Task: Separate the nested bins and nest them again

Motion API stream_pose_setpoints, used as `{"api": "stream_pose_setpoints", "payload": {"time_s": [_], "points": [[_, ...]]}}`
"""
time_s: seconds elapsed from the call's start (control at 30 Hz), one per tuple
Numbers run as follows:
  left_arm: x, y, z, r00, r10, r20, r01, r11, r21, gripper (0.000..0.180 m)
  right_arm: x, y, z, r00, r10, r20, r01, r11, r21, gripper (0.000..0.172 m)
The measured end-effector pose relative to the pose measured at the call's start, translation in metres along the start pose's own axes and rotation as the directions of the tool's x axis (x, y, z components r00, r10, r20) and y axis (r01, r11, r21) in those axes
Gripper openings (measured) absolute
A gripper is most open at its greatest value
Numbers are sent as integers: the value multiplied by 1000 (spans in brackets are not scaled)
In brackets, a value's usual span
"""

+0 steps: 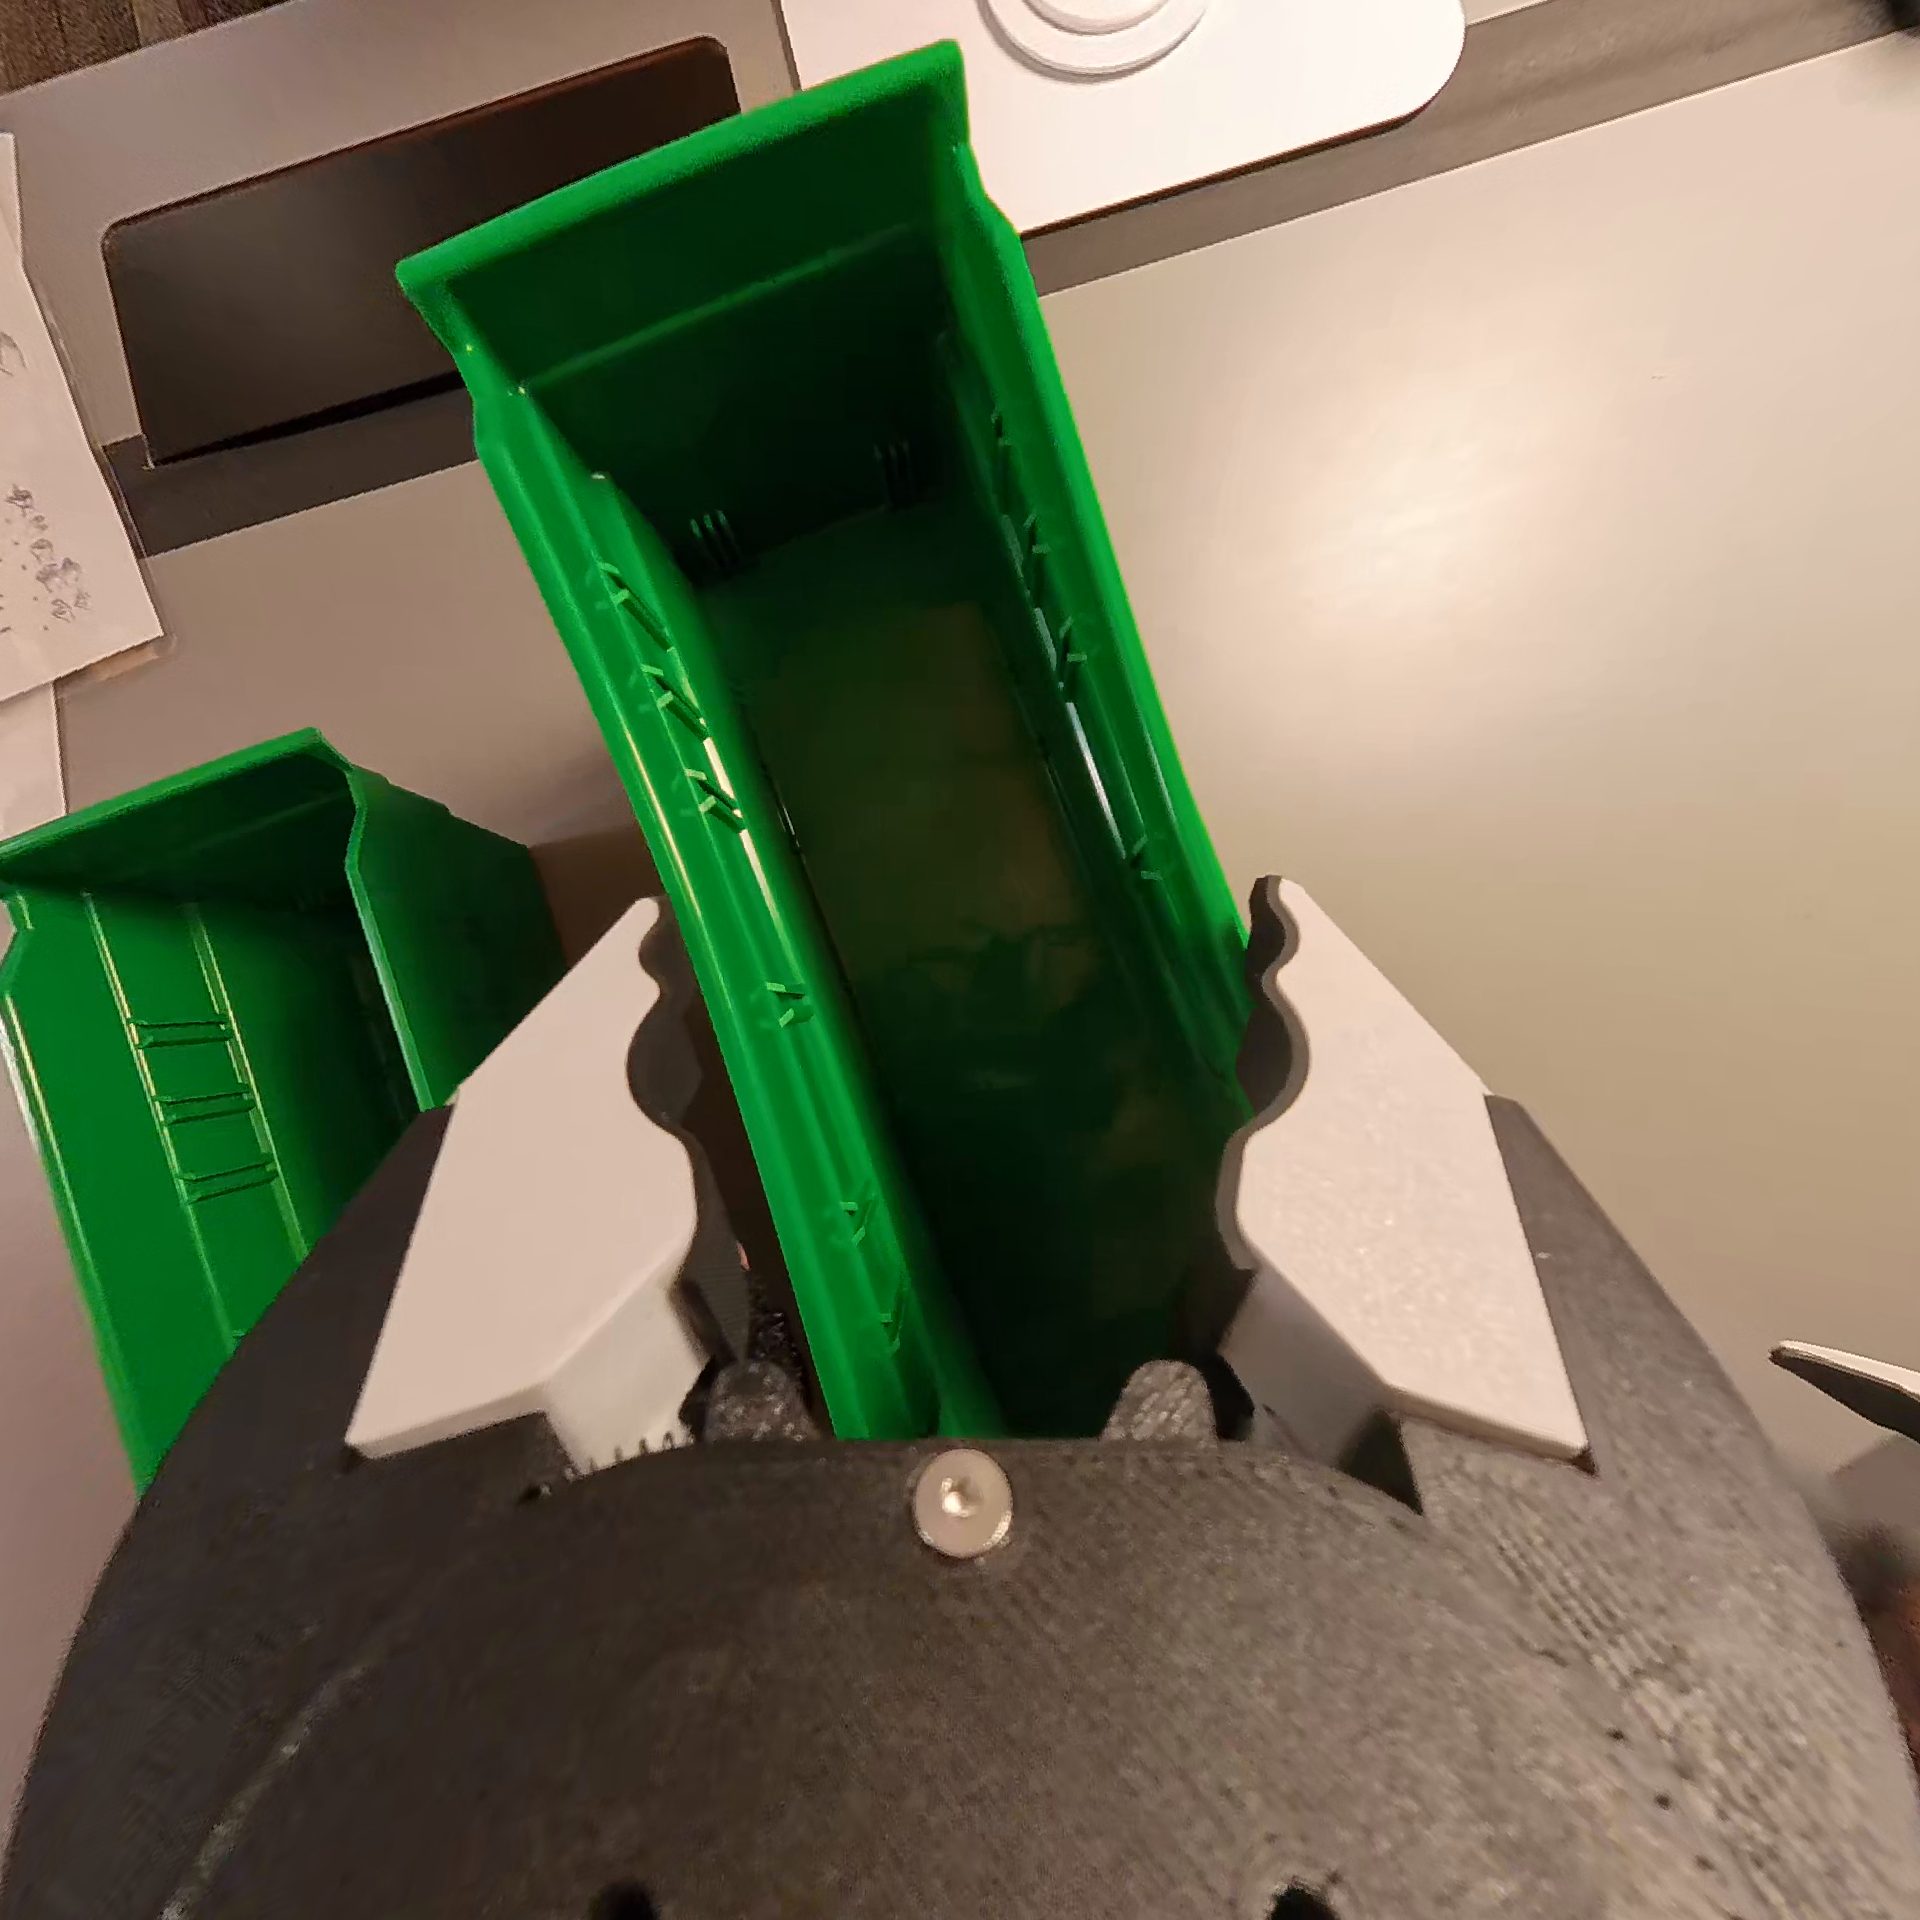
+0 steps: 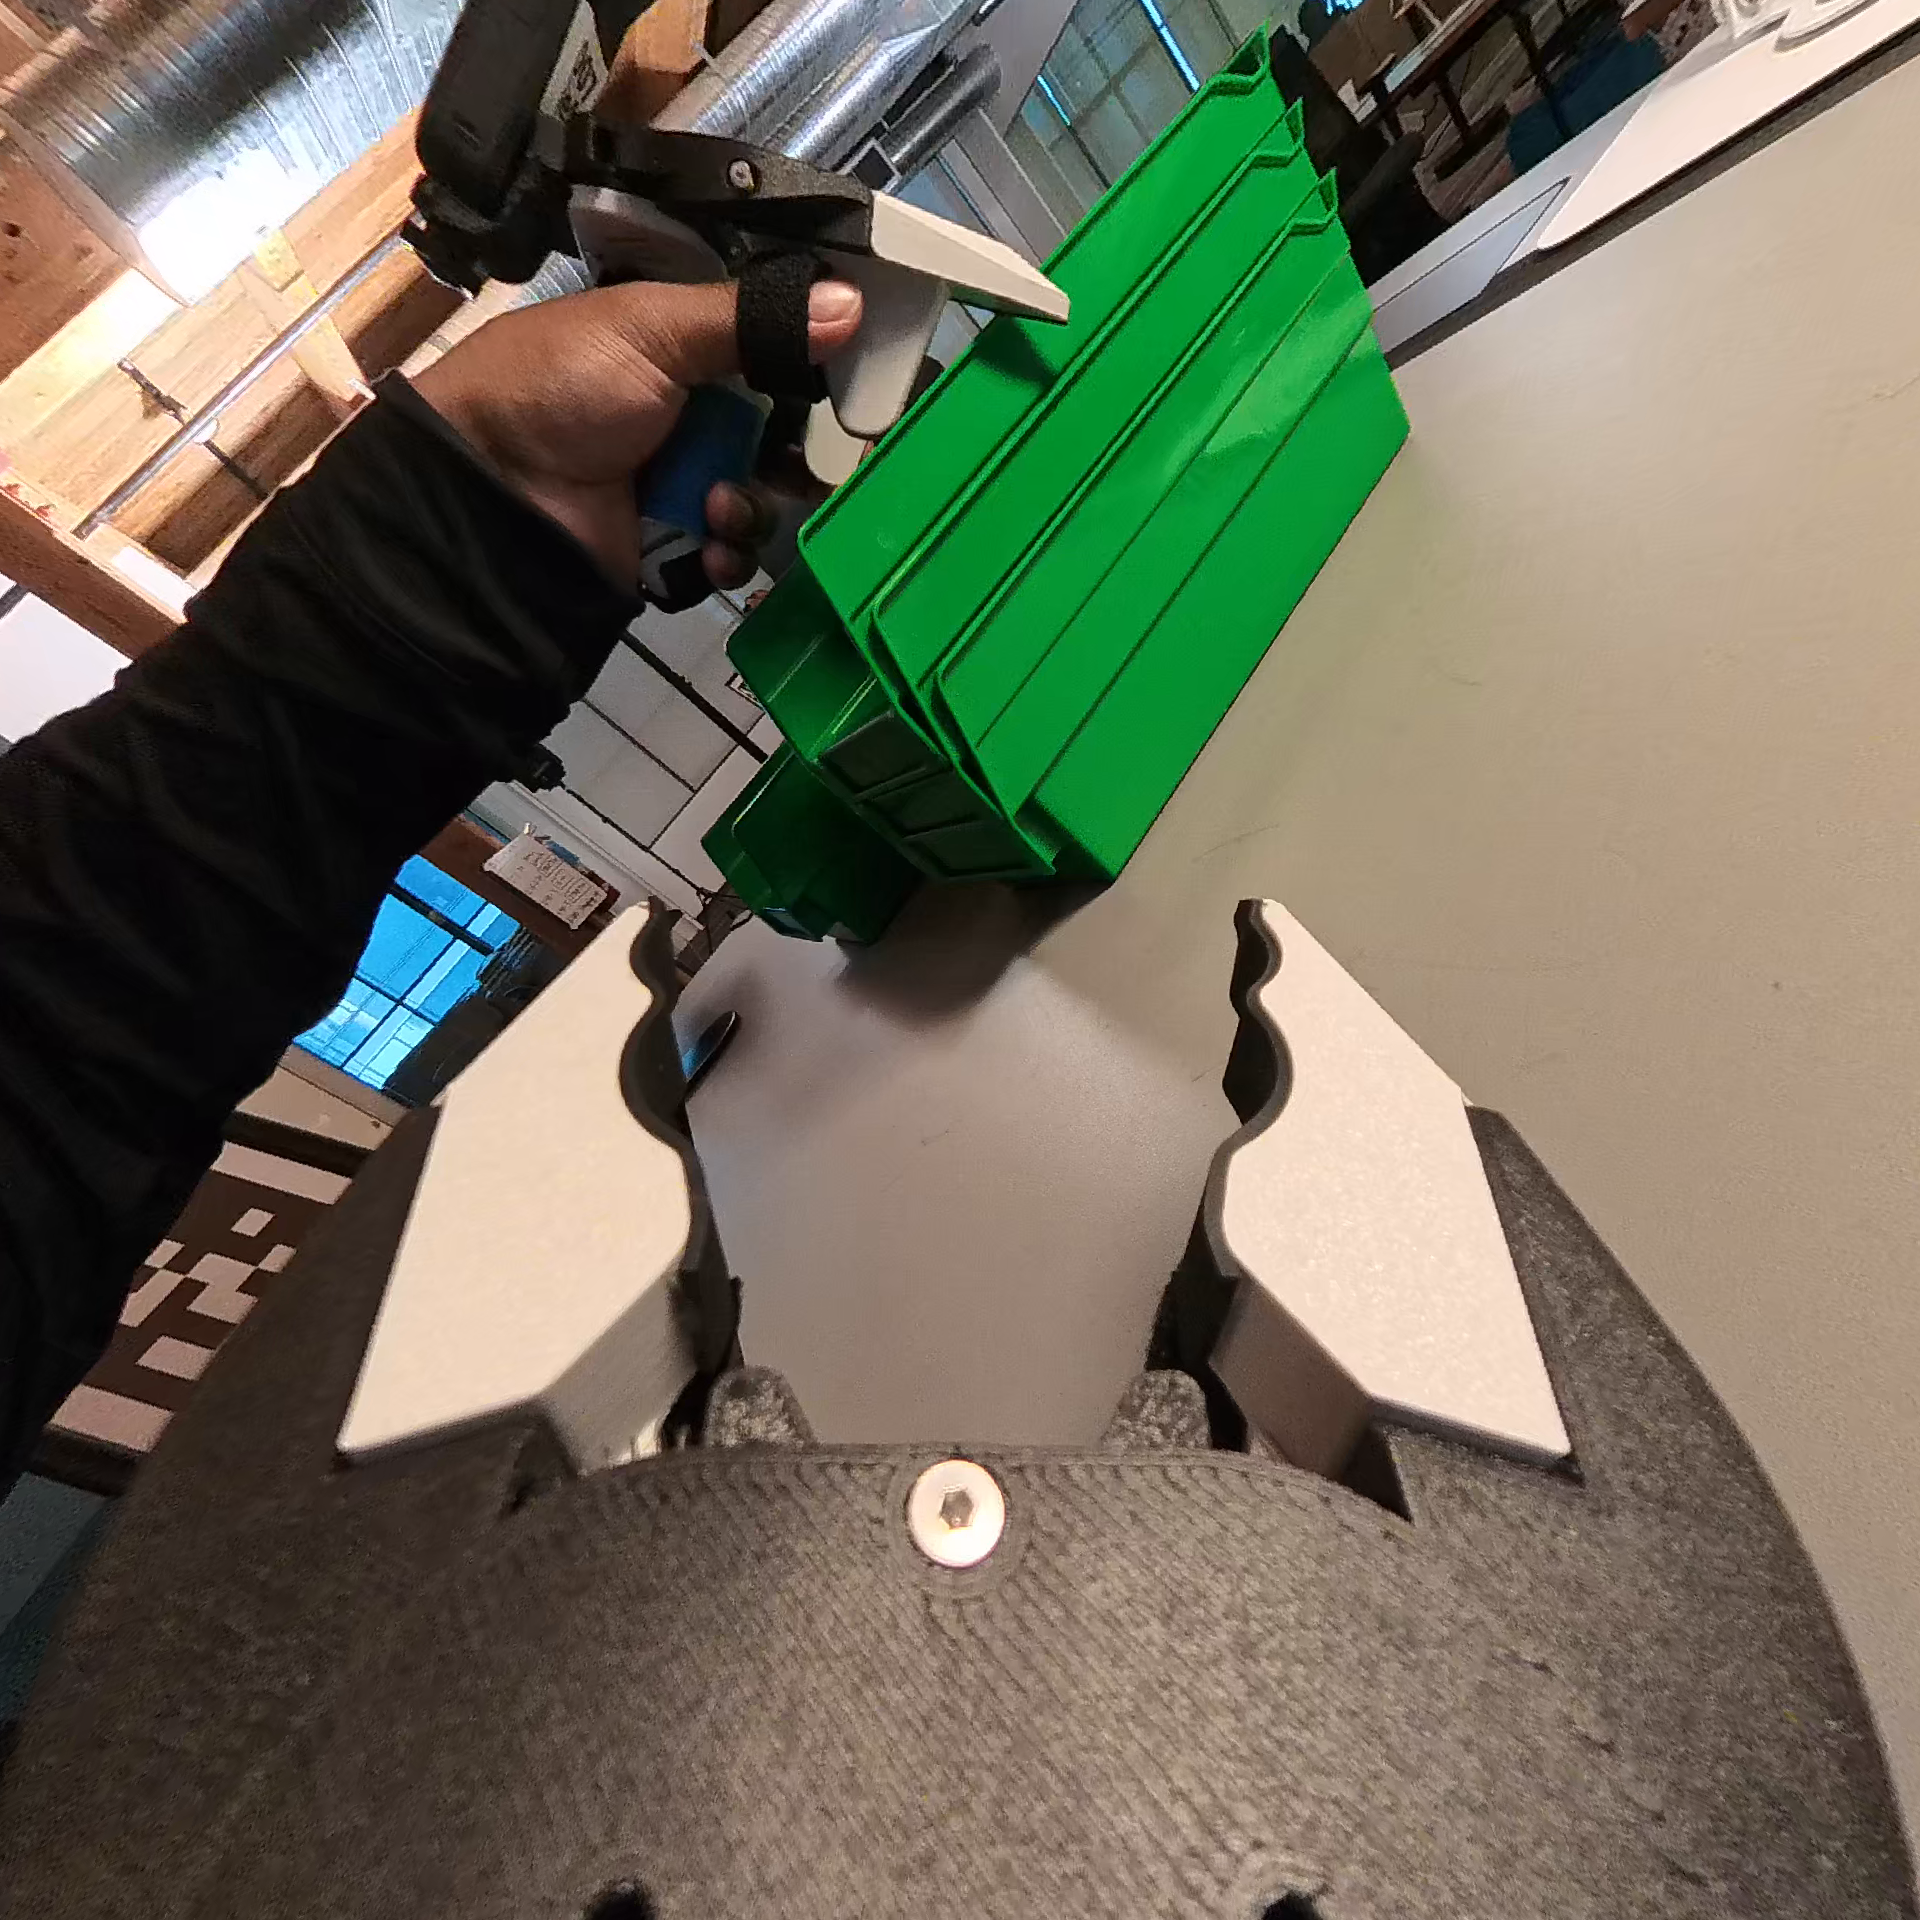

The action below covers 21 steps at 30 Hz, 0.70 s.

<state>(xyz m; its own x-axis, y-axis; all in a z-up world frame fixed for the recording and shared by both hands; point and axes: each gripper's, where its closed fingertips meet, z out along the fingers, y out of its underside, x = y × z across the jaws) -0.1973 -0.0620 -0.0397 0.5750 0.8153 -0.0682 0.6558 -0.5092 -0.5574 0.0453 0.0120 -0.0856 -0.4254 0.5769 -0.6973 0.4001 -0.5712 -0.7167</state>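
The grey table (image 2: 1558, 935) is matte and faintly scuffed, with a dark recess (image 1: 416, 260) and papers (image 1: 52, 468) at upper left of the left wrist view; ducting (image 2: 779, 94), timber beams and windows fill the room beyond. The left gripper (image 1: 956, 935) stands wide around the green bin stack (image 1: 883, 727), right pad touching its wall, left pad just apart; a second bin (image 1: 208, 987) sits at left. The right gripper (image 2: 945, 945) gapes wide over bare table, gripping nothing.

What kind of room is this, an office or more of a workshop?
Probably a converted industrial loft used as an office or lab: exposed silver ducting and timber beams overhead, tall windows, and a plain grey table carrying green bins.
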Motion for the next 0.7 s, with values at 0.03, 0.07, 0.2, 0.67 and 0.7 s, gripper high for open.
{"api": "stream_pose_setpoints", "payload": {"time_s": [0.03,0.07,0.2,0.67,0.7], "points": [[0,0,-1,1000,5,1,-5,1000,1,105,0,0,0,1000,1,1,-1,1000,0,107],[1,-1,-1,1000,10,3,-10,1000,3,104,0,0,0,1000,2,2,-2,1000,0,107],[2,-1,-3,999,32,12,-32,999,3,103,-1,-1,-1,1000,12,13,-12,1000,4,107],[-5,0,-1,992,105,63,-104,994,-27,119,-1,-2,-1,1000,16,21,-16,1000,10,106],[-5,0,-1,992,110,66,-109,994,-28,120,-1,-2,-1,1000,15,21,-16,1000,9,106]]}}
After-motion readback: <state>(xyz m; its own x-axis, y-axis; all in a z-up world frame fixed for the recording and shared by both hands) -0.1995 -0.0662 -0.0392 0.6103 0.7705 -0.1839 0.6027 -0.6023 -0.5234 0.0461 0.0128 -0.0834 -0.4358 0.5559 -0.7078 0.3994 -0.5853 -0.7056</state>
